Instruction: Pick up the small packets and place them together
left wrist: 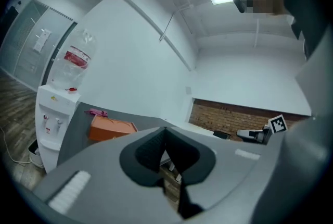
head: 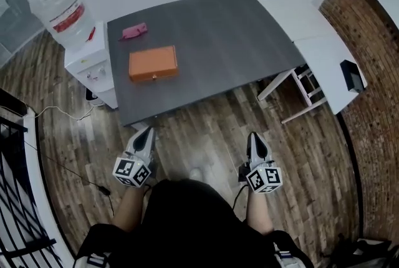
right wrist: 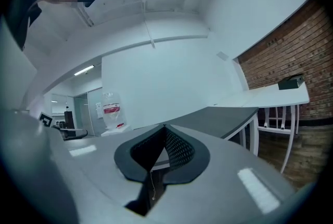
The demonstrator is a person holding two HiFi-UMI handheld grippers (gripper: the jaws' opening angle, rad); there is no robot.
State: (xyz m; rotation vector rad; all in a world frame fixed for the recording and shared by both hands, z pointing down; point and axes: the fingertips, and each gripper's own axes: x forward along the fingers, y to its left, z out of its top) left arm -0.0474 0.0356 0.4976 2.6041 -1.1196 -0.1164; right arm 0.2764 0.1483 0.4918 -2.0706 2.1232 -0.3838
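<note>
Pink flat small packet (head: 134,31) was located at the far left corner of the dark grey table (head: 230,36), long axis parallel to the far edge. Left gripper (head: 148,130) and right gripper (head: 254,135) were held clenched, empty, short of the table.

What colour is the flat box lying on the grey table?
The box is orange; it shows best in the head view.

The small pink packet (head: 134,31) lies flat near the far left corner of the grey table (head: 237,30), well ahead of me. It sits just beyond the orange box (head: 153,63), apart from it. Whether it is one packet or several, I cannot tell.
</note>
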